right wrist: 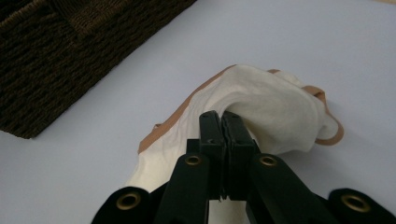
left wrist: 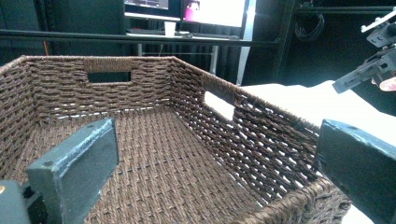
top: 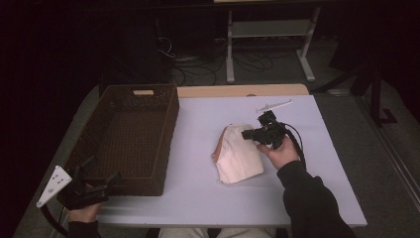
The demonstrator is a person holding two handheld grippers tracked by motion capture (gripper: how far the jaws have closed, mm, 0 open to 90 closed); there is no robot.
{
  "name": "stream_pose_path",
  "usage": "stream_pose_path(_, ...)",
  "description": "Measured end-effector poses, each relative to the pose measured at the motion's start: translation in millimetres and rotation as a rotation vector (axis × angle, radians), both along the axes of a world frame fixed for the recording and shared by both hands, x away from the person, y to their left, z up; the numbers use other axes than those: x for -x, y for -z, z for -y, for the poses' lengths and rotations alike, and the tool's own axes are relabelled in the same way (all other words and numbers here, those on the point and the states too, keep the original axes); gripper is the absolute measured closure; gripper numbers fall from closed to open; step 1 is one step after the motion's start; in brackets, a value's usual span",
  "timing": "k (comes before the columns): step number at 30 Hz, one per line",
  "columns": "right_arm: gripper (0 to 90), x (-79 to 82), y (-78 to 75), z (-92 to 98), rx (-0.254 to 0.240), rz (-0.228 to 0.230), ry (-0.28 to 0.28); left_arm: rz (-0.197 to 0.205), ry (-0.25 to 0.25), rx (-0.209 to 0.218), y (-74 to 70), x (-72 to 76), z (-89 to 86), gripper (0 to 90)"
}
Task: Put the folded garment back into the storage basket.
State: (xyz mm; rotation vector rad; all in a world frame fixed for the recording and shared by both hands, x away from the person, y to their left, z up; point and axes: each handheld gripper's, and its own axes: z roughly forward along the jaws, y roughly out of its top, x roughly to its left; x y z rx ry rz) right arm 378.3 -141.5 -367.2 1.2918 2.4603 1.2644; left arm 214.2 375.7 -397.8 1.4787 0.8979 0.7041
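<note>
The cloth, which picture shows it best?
The right gripper view: the white cloth is close up, its tan edge clear, pinched in the shut right gripper. The high view shows the cloth small on the table. The left gripper view looks into the basket instead.

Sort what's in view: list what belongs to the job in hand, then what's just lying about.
In the job: cream cloth, pinched in the right gripper; wicker basket; left gripper, jaws open at the basket's near end.
Lying about: floor cables, metal stand.

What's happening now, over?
Right gripper shut on cloth. Left gripper open by basket. Nothing between cloth and basket.
</note>
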Motion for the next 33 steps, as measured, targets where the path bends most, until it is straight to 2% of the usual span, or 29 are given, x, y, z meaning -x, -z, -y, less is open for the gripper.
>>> stream_pose_path(16,87.0,-1.9,-26.6,-5.9,0.013,0.044,-0.027,0.001,0.001,0.001,-0.1,0.6,0.7,0.0)
stream_pose_path(33,87.1,-5.7,-57.3,-3.4,-0.008,0.091,-0.026,0.003,0.002,0.002,-0.2,0.8,0.7,0.0)
